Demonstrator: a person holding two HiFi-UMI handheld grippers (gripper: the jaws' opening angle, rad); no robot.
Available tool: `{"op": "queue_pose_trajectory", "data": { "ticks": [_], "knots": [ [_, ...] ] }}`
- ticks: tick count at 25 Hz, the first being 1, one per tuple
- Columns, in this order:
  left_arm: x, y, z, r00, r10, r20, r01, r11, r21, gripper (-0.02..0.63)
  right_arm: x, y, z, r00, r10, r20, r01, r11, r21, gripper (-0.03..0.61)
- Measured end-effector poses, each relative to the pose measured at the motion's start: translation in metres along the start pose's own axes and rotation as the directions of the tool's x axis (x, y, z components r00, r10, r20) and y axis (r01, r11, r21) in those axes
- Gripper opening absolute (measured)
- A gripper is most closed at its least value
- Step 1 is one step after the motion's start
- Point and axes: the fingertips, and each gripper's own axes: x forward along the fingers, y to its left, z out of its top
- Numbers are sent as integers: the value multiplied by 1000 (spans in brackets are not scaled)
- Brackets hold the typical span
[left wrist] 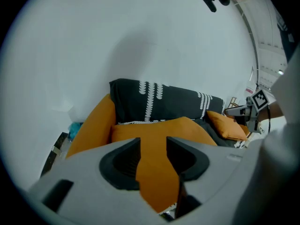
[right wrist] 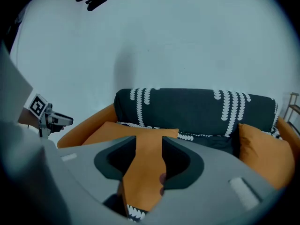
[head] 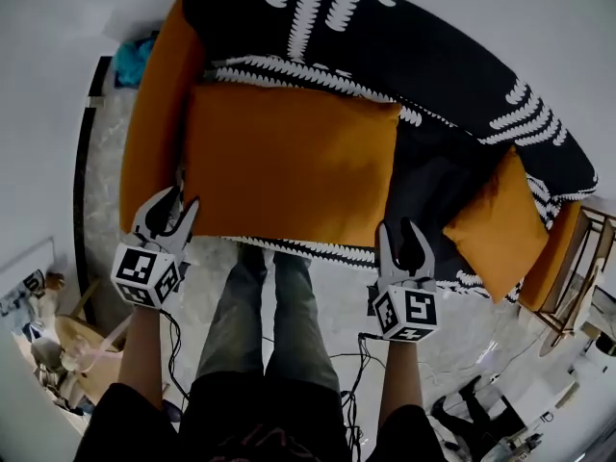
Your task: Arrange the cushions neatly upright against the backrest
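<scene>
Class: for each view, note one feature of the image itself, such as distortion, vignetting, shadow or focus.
Head view: heavy fisheye bends the sofa into an arc. Left gripper view: black corners ring a round picture. Right gripper view: same black ring, faint shadow on the wall.

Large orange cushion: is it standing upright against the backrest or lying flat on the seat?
Lying flat. The cushion spreads across the seat, broad face up, in front of the patterned backrest.
</scene>
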Motion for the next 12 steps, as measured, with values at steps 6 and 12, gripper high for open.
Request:
{"op": "queue_pose_trajectory", "data": {
  "ticks": [6, 12],
  "knots": [
    [46, 21, -35, 998, 53, -43, -55, 997, -54, 221, 53, -17, -41, 994, 54, -91, -51, 998, 30, 273],
    [81, 49, -81, 988, 67, -140, -85, 988, -127, 310, 94, -35, -98, 979, 45, -198, -22, 993, 120, 346]
  ]
}}
